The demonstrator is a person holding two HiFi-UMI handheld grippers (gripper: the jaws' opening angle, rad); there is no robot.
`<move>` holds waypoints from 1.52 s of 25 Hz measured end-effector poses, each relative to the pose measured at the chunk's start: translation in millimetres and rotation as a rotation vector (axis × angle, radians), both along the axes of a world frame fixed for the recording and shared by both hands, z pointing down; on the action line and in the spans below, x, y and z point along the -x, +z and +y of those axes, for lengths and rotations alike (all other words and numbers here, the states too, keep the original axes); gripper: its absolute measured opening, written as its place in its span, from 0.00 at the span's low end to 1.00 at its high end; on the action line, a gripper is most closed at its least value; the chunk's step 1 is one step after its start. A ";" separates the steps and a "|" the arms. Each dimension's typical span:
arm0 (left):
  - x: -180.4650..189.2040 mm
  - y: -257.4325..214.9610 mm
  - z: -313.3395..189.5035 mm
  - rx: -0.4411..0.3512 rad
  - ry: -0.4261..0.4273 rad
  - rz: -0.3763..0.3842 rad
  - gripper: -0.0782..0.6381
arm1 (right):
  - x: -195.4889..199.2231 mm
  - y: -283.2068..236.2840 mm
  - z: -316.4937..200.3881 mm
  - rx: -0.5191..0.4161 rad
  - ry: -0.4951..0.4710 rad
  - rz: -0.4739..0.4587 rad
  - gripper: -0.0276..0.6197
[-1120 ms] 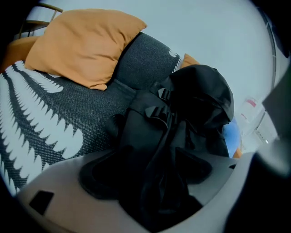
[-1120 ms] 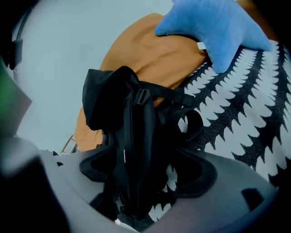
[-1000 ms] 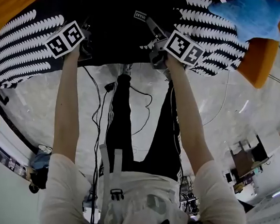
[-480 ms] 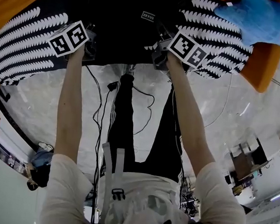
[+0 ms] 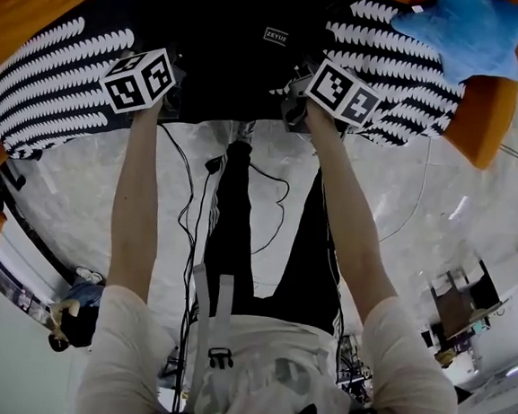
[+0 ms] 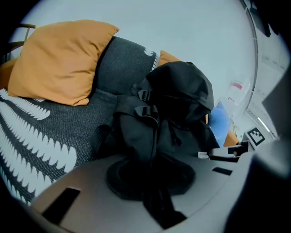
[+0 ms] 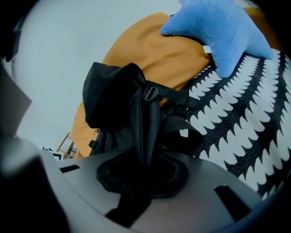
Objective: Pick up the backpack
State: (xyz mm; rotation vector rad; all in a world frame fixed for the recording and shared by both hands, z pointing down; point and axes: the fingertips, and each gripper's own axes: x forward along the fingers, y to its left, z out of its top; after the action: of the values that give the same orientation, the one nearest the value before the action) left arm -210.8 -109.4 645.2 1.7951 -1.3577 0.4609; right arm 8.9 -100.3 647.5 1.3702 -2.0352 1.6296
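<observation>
Pale glossy floor [image 5: 440, 199] underfoot, thin black cables [image 5: 188, 195] trailing across it beside the person's black-trousered legs [image 5: 229, 235]. Two bare forearms [image 5: 138, 200] reach forward to the sofa's front edge, one tong in each hand.

Left gripper [image 6: 152, 179]: jaws pressed together on a black webbing strap [image 6: 152, 136] of the black fabric backpack [image 6: 179, 100]. Right gripper [image 7: 141, 175]: jaws likewise clamped on black material from the pack's other side, either strap or fabric fold, can't tell which. In both views the gripped piece runs straight from the jaws up into the pack body.

Backpack: upright at the front of the sofa seat, mid-sofa, between the two grippers. All black and soft, with a rounded hood-like top flap down over the body. Two black plastic buckles [image 6: 145, 102] on the front straps, small white label [image 5: 275, 36] on the body. A slack strap loop [image 7: 182, 132] hangs out toward the seat. Can't tell if the base touches the seat or is just off it. Pack is closed, contents not visible.

Around it:
- Black sofa throw with white feather pattern [image 5: 53, 84] covers the seat on both sides of the pack.
- Orange square cushion [image 6: 59, 59] leans on the dark grey backrest [image 6: 122, 68] left of the pack, well apart from it.
- Second orange cushion [image 7: 159, 50] stands right behind the pack.
- Blue star-shaped plush toy [image 7: 223, 32] rests against that cushion and the throw, apart from the pack.
- Plain white wall [image 6: 191, 27] at the back.
</observation>
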 end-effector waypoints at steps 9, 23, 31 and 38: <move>-1.7 -83.8 -20.8 -0.106 0.011 0.015 0.20 | -0.2 -82.9 -28.9 -0.096 -0.039 0.024 0.16; -3.5 -309.7 -73.1 -0.346 0.008 -0.031 0.19 | -2.4 -290.5 -80.7 -0.259 -0.010 0.063 0.15; -21.0 -457.9 -60.5 -0.533 -0.003 -0.071 0.19 | -18.7 -430.9 -74.6 -0.430 0.001 0.085 0.16; -42.5 -557.7 -18.0 -0.702 -0.012 -0.100 0.19 | -40.0 -534.4 -38.2 -0.580 0.010 0.113 0.16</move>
State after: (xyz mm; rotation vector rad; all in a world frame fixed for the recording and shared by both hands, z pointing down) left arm -168.3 -127.4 87.4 2.3370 -1.7385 0.0555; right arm 48.8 -138.4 113.0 1.5897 -2.5424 0.9599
